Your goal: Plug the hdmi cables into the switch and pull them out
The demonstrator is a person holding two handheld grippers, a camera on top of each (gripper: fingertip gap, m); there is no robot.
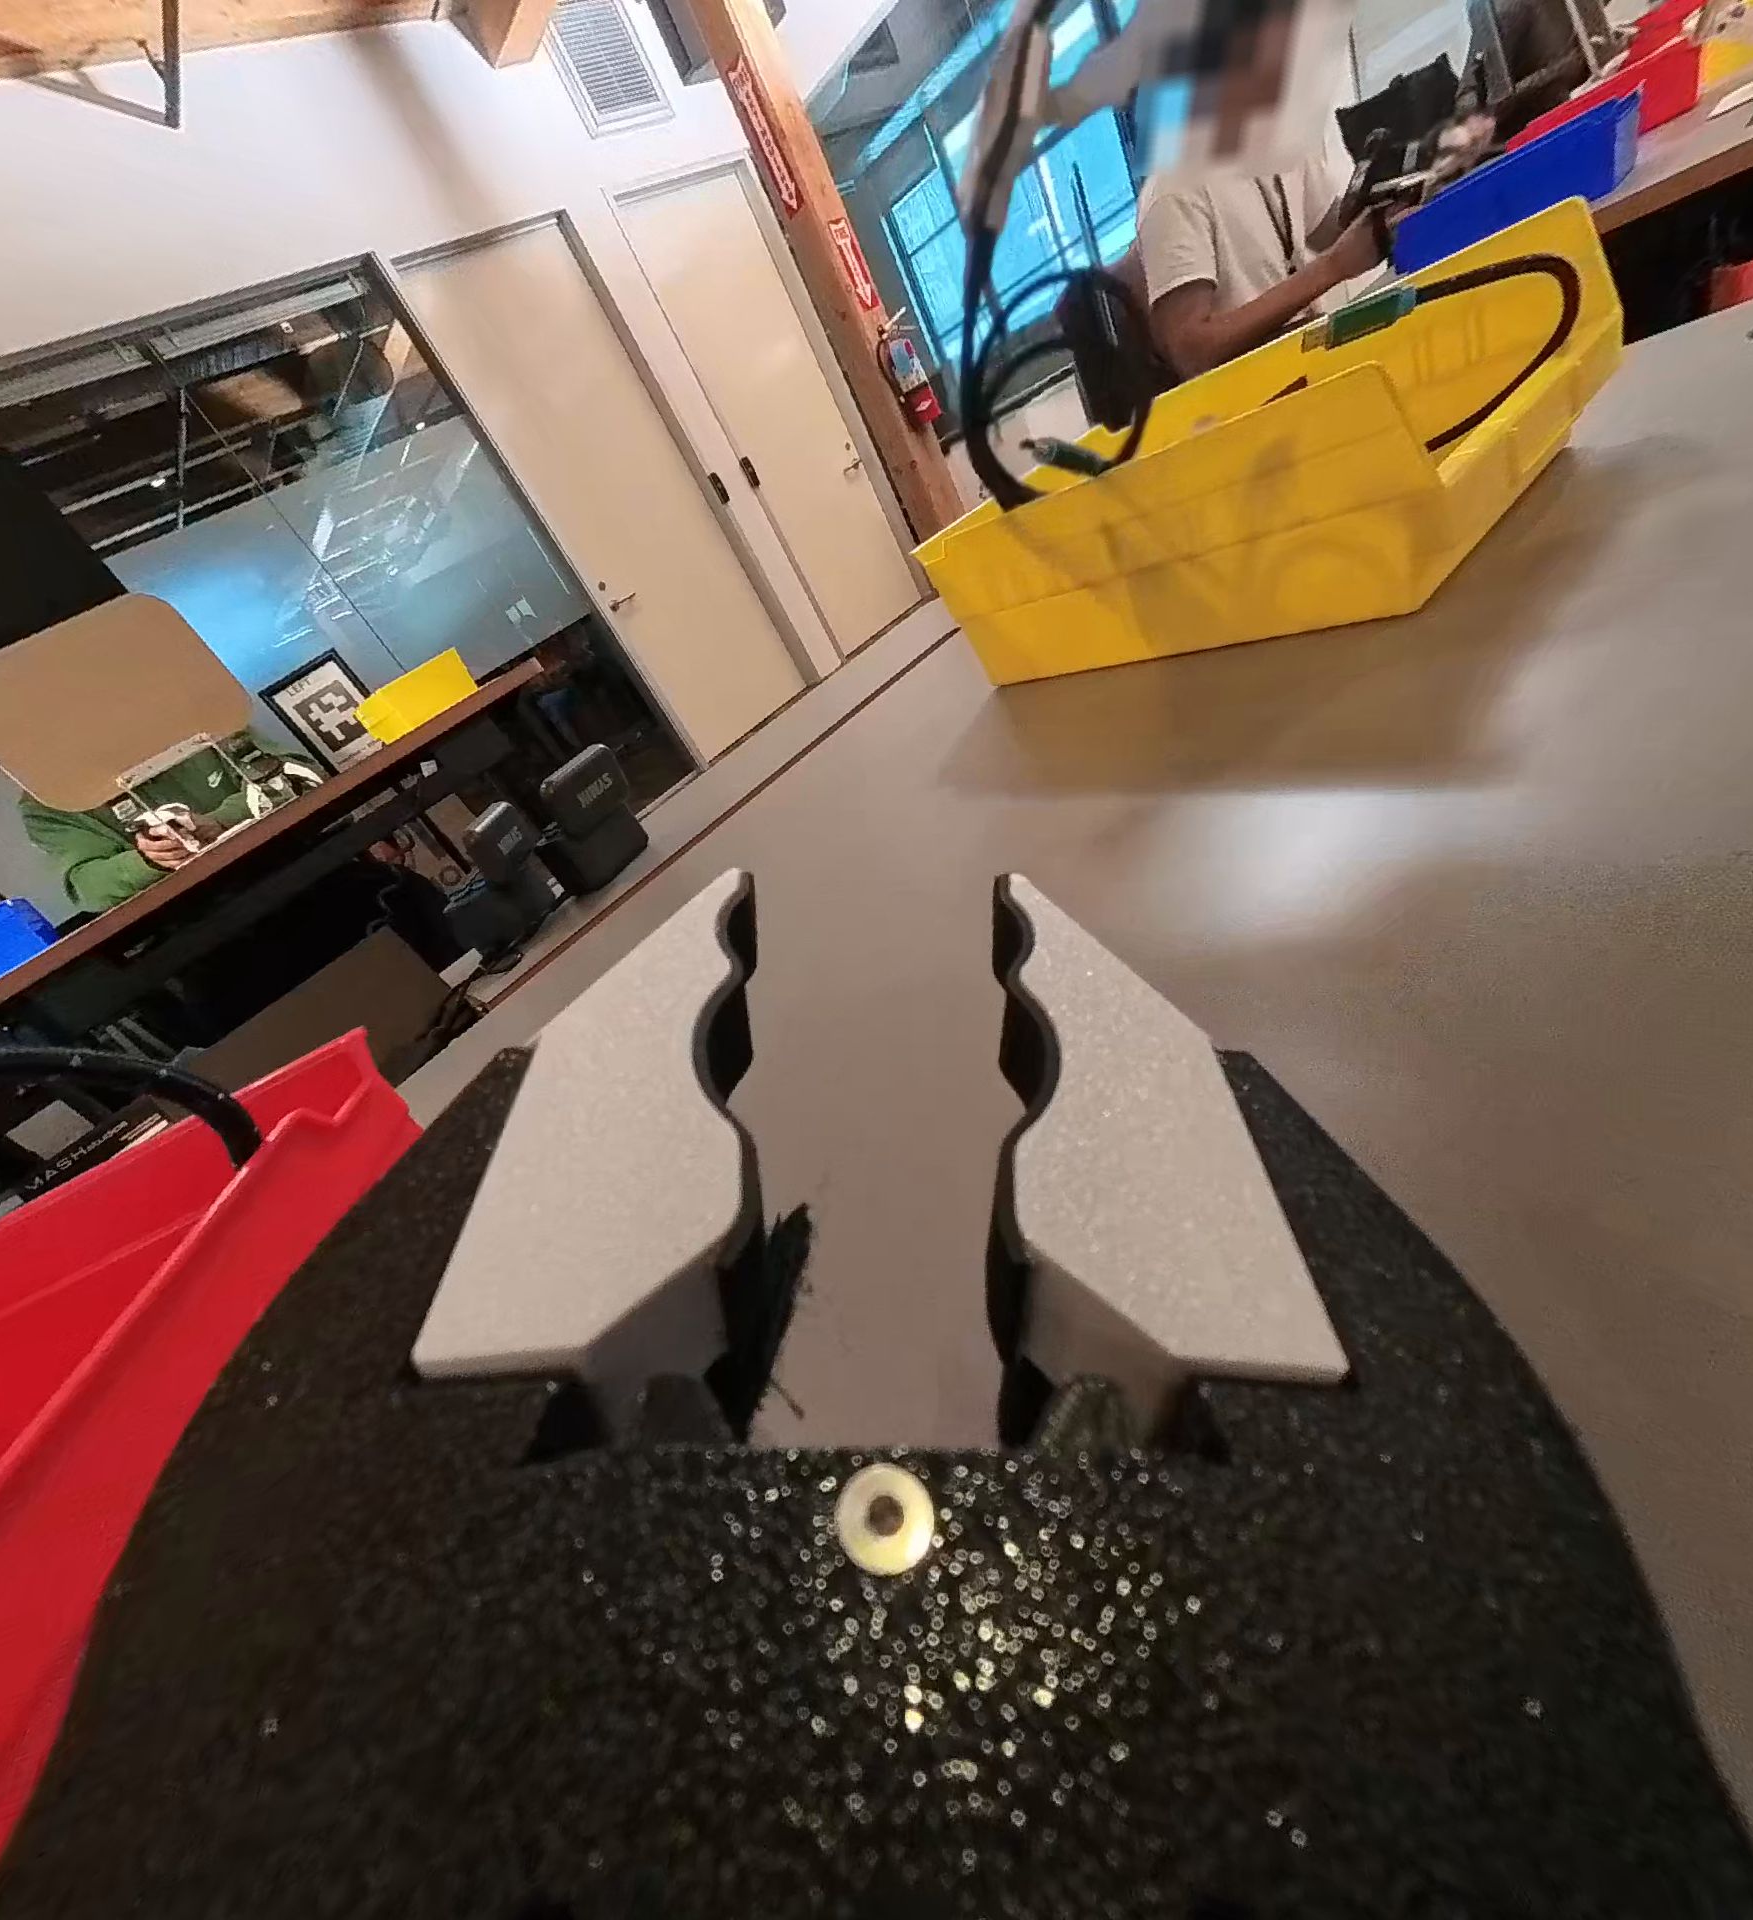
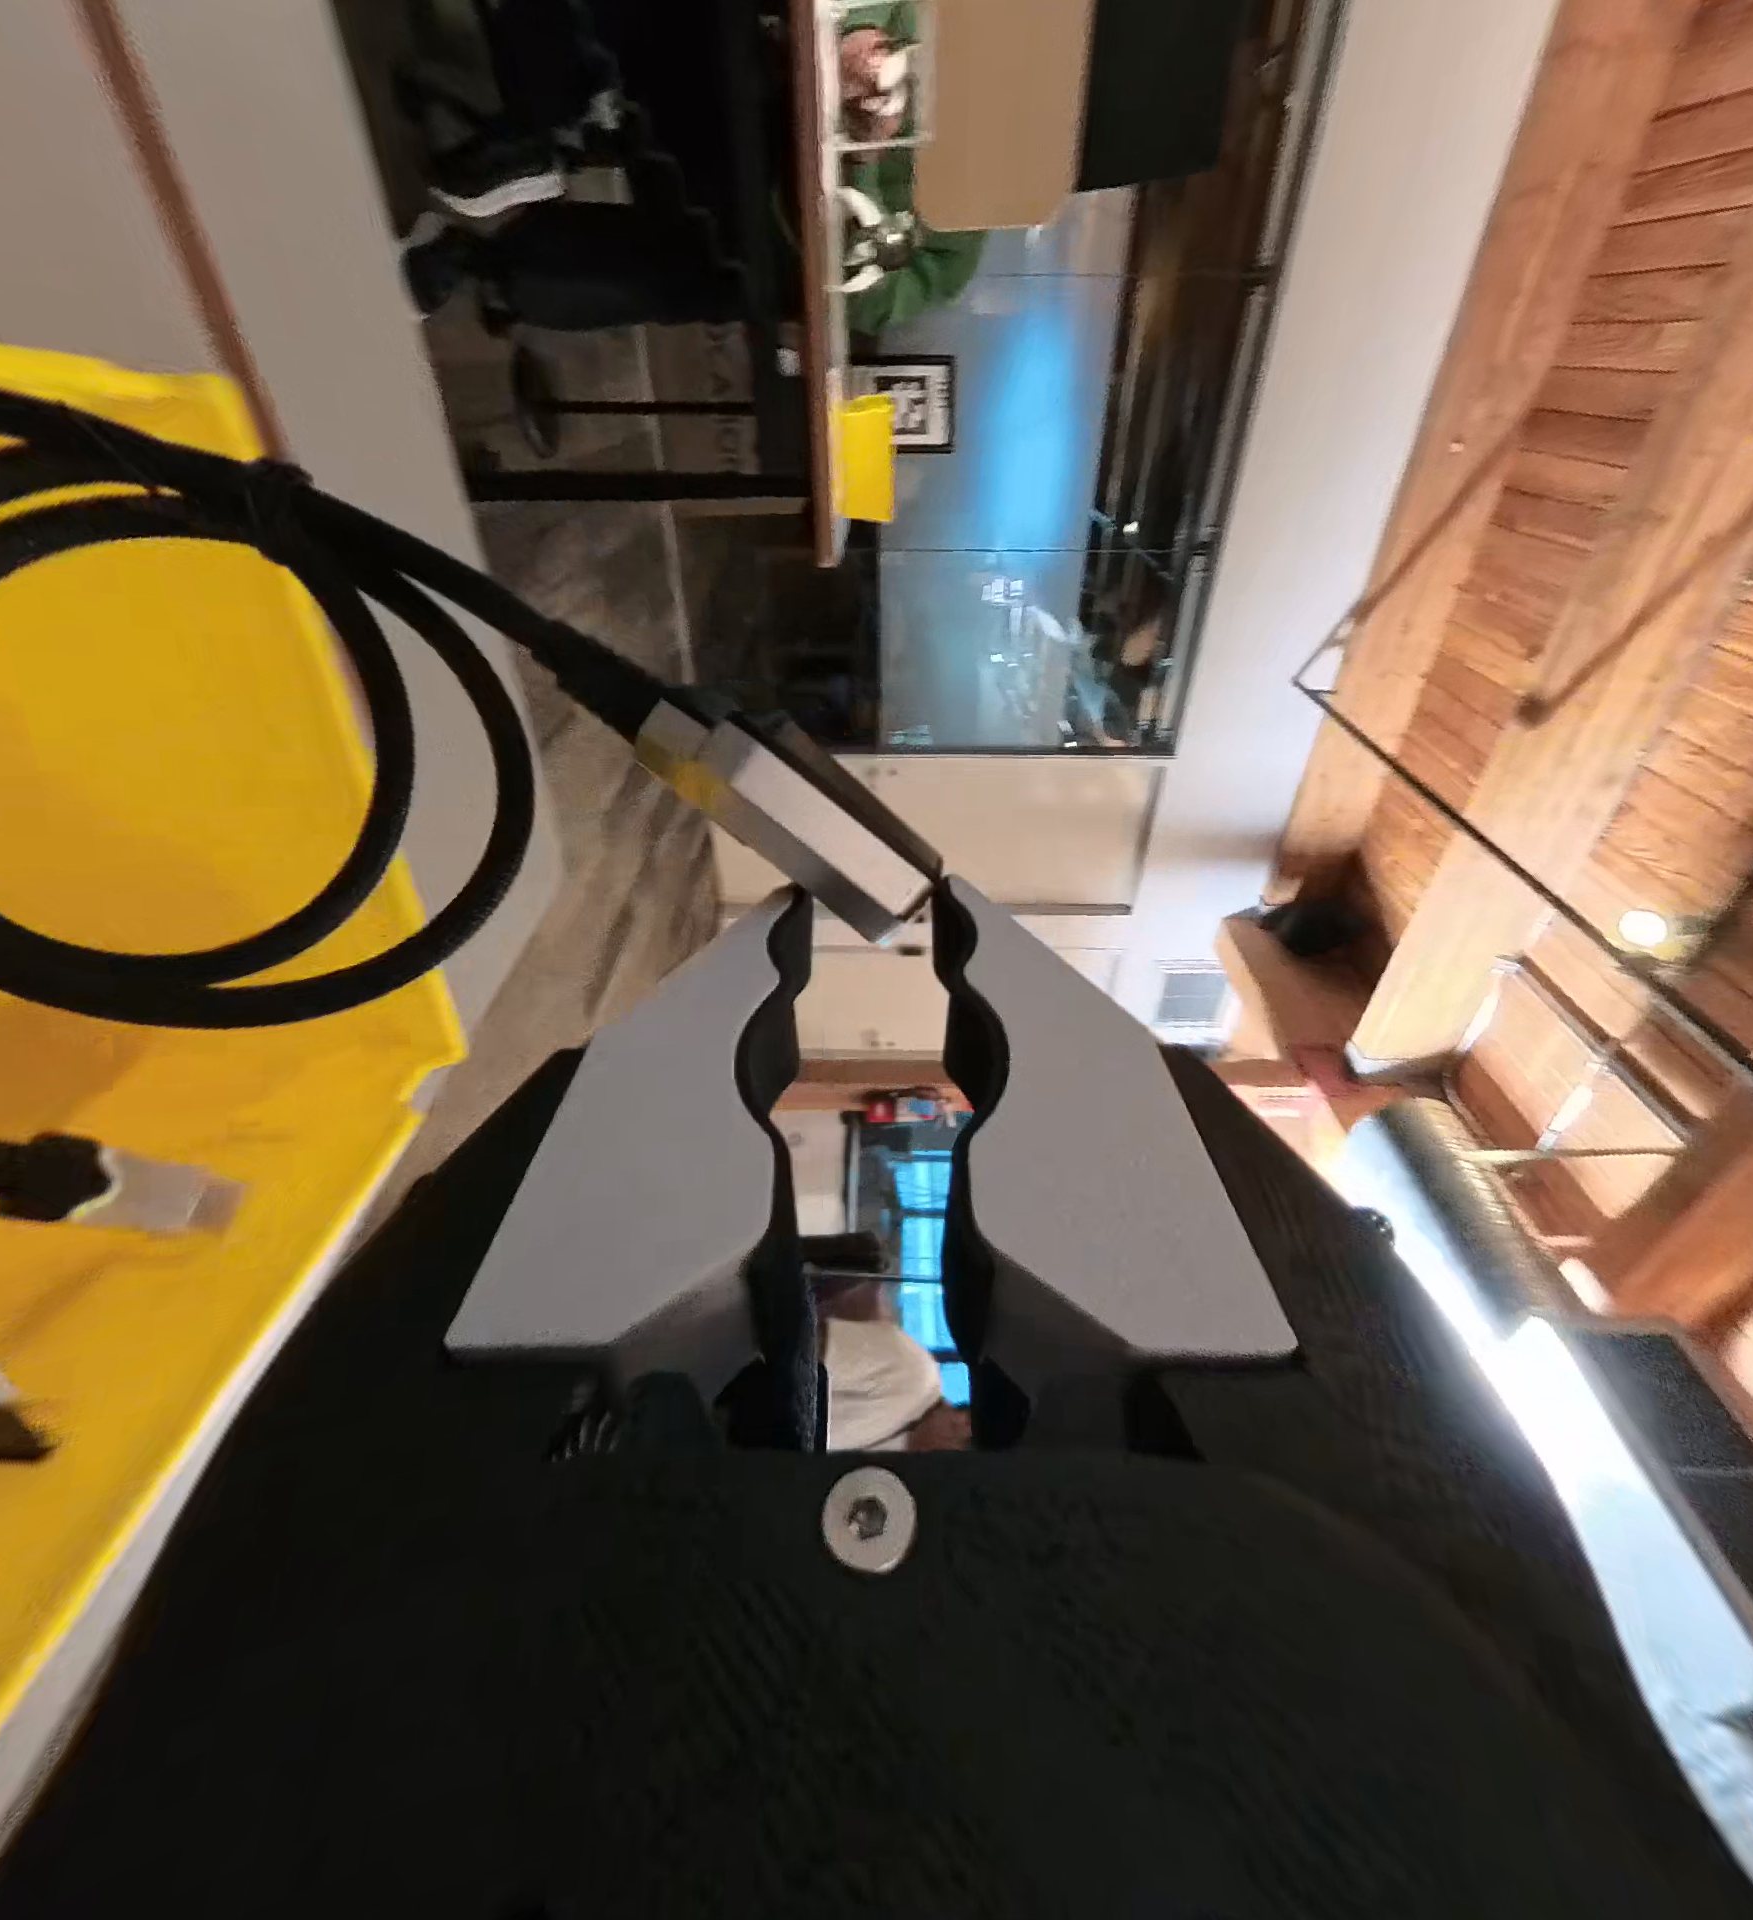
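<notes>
My right gripper point(image 2: 872, 899) is shut on the silver plug point(image 2: 799, 821) of a black braided HDMI cable point(image 2: 415, 582), pinching it at the fingertips and holding it in the air. The cable loops over a yellow bin point(image 2: 176, 727), where another silver plug point(image 2: 160, 1200) lies. My left gripper point(image 1: 872, 894) is open and empty, low over the grey-brown table point(image 1: 1371, 935). In the left wrist view the lifted cable point(image 1: 976, 343) hangs blurred above the yellow bin point(image 1: 1215, 561). I cannot tell the switch for sure; a dark box point(image 1: 1111, 343) dangles by the cable.
A red bin point(image 1: 72, 1351) sits close at the left with a black braided cable point(image 1: 124, 1081) and a black box point(image 1: 113, 1143) in it. A green-tipped plug point(image 1: 1371, 317) rests on the yellow bin's far rim. People work at tables behind, with blue bins point(image 1: 1516, 177). The grippers' ends are close to 45 cm from one another.
</notes>
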